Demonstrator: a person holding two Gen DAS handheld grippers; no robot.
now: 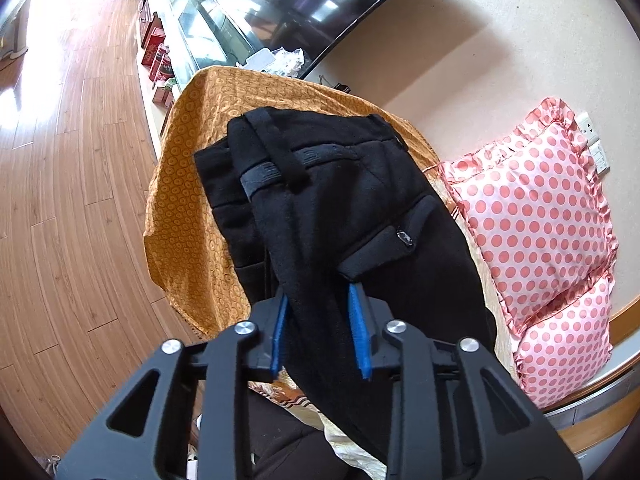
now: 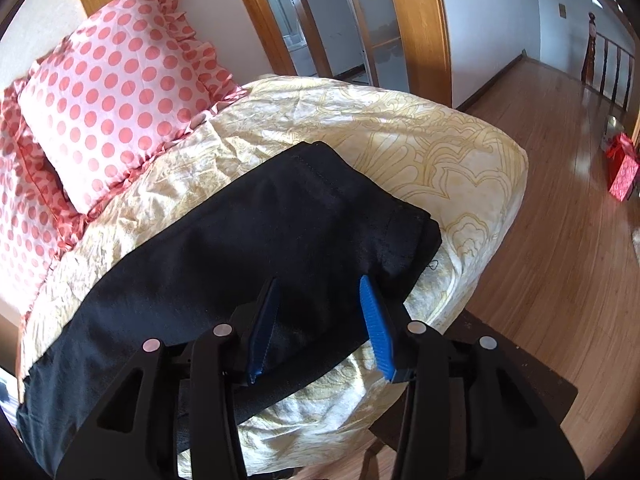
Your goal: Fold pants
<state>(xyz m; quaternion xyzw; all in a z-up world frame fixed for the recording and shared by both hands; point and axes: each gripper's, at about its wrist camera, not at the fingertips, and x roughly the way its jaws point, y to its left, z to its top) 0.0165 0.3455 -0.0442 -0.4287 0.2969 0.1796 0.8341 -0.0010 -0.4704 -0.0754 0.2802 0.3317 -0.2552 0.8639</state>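
Left wrist view: my left gripper (image 1: pixel 320 300) has the black pants (image 1: pixel 340 200) running between its blue pads (image 1: pixel 359 330). The waistband end of the garment lies ahead of the tips, over the orange patterned cover (image 1: pixel 192 208) at that end of the bed, with the belt loop (image 1: pixel 276 148) and a flapped back pocket (image 1: pixel 384 244) facing up. A thick fold of cloth fills the gap and lies against the left pad — on the right pad I see cloth at the tip only. I cannot tell whether the pads truly clamp it.

Right wrist view: my right gripper (image 2: pixel 318 284) sits over the hem end of the pants (image 2: pixel 256 232), near the bed's right edge. Its jaws stand apart — the right pad (image 2: pixel 378 328) is clear of the fabric, with the cream patterned sheet (image 2: pixel 420 148) showing under it, and the left pad rests on or just above the cloth. Nothing is pinched there. The leg lies flat across the bed, hems stacked near the right edge, the rest running toward the lower left of the view.

Two pink polka-dot pillows (image 2: pixel 116 92) lean at the head of the bed, well apart from the pants. Wooden floor (image 2: pixel 560 260) lies beyond the bed's edge.
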